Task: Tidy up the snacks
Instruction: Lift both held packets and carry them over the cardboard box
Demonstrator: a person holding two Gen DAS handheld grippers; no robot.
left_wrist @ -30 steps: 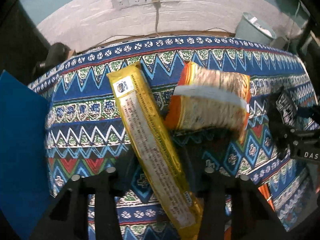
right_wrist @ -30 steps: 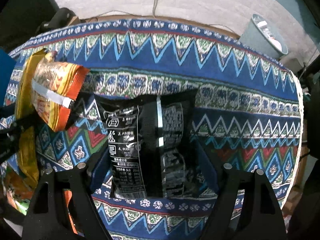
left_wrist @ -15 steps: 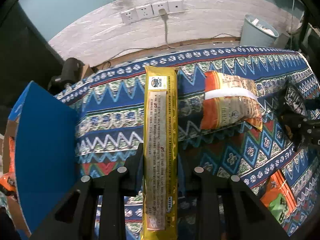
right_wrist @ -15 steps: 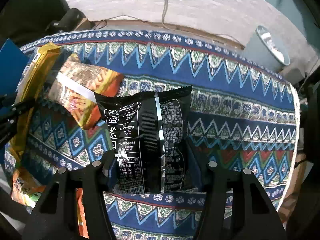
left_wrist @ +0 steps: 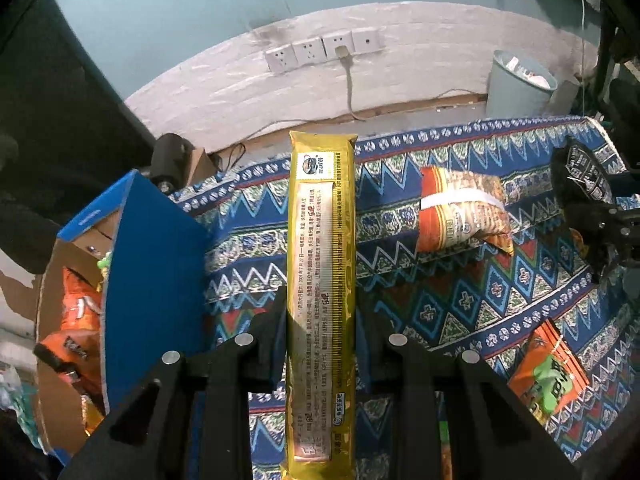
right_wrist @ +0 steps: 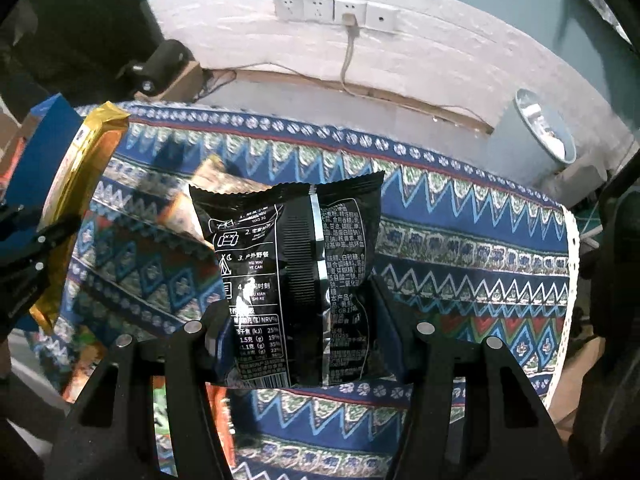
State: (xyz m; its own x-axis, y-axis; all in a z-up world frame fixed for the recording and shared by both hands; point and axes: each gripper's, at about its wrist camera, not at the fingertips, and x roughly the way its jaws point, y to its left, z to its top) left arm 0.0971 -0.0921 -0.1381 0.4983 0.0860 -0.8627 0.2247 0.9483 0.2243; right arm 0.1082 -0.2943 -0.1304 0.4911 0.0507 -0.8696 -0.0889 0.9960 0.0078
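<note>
The landmark taken here is the open blue cardboard box (left_wrist: 156,280) standing at the table's left edge, with orange snack bags already inside it.

A long gold foil biscuit packet (left_wrist: 322,288) is pinched by the left gripper (left_wrist: 320,320), its fingers pressed tight against the packet's narrow sides; the packet is held lifted just to the right of the box wall. A black glossy snack pouch (right_wrist: 296,280) is clamped near its lower half by the right gripper (right_wrist: 298,320), much farther to the right of the box.

On the blue zigzag-patterned tablecloth (left_wrist: 460,300), an orange and beige crinkled snack bag (left_wrist: 460,216) and an orange packet with green print (left_wrist: 548,376) are left lying, both well to the right of the box.

Several risks are judged likely. The gold packet is gripped low on its length, so it could swing or slide out if tilted quickly. Its far end could be caught on the box's raised flap. The pouch, being slick and air-filled, could be squeezed out of the fingers or burst. The two grippers could be brought into collision if both are carried to the box together.
</note>
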